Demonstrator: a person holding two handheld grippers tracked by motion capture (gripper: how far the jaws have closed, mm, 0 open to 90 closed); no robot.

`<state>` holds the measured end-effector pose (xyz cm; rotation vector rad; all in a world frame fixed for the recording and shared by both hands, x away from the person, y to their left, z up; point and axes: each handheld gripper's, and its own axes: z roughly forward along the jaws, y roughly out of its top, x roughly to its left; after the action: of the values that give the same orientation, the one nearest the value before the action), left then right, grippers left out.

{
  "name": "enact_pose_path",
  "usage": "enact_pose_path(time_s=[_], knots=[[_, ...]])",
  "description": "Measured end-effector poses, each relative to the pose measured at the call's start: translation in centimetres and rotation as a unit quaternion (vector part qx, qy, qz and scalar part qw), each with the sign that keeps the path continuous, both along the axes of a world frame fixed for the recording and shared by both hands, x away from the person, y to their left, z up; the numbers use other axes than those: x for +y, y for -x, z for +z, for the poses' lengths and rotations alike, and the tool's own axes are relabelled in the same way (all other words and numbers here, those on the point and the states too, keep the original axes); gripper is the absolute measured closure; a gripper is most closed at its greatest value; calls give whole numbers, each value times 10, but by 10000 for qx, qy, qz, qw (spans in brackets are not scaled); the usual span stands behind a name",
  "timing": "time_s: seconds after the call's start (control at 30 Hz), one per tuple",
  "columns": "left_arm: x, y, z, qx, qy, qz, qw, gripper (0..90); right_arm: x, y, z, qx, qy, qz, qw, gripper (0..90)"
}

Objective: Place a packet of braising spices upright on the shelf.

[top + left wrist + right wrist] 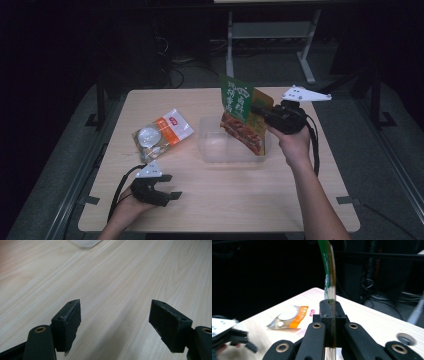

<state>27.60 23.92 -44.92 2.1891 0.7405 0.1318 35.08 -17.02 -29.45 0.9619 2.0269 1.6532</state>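
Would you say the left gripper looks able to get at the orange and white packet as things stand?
Probably yes: the left gripper is open and holds nothing, and the orange and white packet lies just beyond it on the bare table, with nothing between them.

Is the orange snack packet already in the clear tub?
No: in the high view the orange snack packet lies flat on the table, left of the clear tub and apart from it.
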Motion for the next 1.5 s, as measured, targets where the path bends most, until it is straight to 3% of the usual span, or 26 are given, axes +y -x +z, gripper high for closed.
enact_pose_path(time_s=[0.3, 0.63, 1.0, 1.5], knots=[[0, 0, -1, 43, -7, 3, 10000, 251, -2, -8, -7, 55, -83, -379, 9992, 900], [2, -1, -1, 47, -96, -36, 9999, 246, 8, -14, -14, -16, 203, -724, 9972, 900], [0, 0, -2, 45, -82, -46, 9999, 238, 10, -19, -27, 35, 157, -733, 9972, 900], [2, -1, -1, 14, -169, -96, 9998, 237, 18, -24, -47, 245, 327, -599, 9974, 900]])
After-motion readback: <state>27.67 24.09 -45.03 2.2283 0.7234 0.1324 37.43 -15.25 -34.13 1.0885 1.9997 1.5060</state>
